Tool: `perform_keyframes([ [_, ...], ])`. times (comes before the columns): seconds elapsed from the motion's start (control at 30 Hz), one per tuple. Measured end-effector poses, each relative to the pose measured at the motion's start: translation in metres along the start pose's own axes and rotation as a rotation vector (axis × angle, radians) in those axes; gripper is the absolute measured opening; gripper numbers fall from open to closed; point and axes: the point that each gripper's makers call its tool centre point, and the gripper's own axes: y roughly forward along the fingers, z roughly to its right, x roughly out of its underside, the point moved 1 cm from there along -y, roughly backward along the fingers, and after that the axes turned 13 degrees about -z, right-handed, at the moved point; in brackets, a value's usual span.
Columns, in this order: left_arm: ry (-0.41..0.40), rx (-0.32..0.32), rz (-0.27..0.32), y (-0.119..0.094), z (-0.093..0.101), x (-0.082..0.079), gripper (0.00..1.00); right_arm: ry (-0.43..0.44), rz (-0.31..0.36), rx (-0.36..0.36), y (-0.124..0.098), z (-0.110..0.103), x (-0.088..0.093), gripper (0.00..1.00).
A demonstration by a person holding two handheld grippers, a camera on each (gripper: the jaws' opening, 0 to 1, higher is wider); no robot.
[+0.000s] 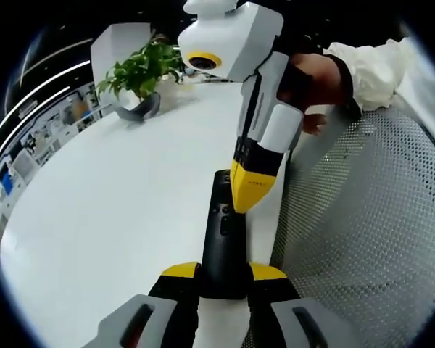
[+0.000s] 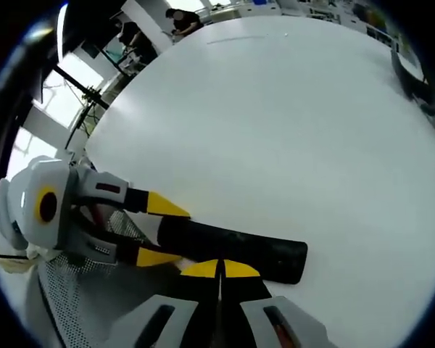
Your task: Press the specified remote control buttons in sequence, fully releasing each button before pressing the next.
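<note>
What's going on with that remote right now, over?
Left gripper shut on remote, holding its end. Right gripper shut, tip down on remote's buttons. White table; plant far off, nothing in the way.

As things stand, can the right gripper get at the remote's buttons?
Probably yes: the right gripper, jaws shut, has its tip on the remote, whose button face is uncovered; the left gripper clamps only its near end.

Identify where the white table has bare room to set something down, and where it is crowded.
Bare: the wide white table between the remote and the potted plant. Crowded: around the remote, where the left gripper grips it, the right gripper presses it, beside the mesh surface.
</note>
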Motion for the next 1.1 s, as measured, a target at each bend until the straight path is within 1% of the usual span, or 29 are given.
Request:
perform_keyframes([
  [0.37, 0.008, -0.006, -0.002, 0.000, 0.000, 0.000, 0.25, -0.012, 0.008, 0.005, 0.001, 0.001, 0.001, 0.00],
  [0.4, 0.007, -0.010, -0.002, -0.001, 0.000, 0.000, 0.25, -0.012, 0.009, 0.005, 0.001, 0.001, 0.001, 0.00],
  [0.47, 0.033, -0.023, -0.003, -0.002, 0.001, 0.001, 0.24, -0.012, 0.012, 0.005, 0.001, 0.001, 0.000, 0.00],
  [0.57, 0.030, -0.029, -0.016, -0.002, 0.001, 0.001, 0.24, -0.010, 0.015, 0.007, 0.001, 0.001, 0.000, 0.00],
  [0.7, 0.041, -0.037, -0.024, -0.004, 0.000, 0.006, 0.24, -0.017, 0.017, 0.015, 0.001, 0.001, 0.000, 0.00],
  [0.8, 0.045, -0.045, -0.045, -0.010, 0.000, 0.013, 0.24, -0.020, 0.021, 0.018, 0.001, 0.001, -0.001, 0.00],
  [1.0, 0.036, -0.047, -0.053, -0.011, -0.003, 0.014, 0.24, -0.028, 0.022, 0.024, 0.001, 0.001, -0.001, 0.00],
  [1.1, 0.034, -0.043, -0.053, -0.010, -0.003, 0.014, 0.23, -0.024, 0.019, 0.015, 0.001, 0.002, -0.001, 0.00],
])
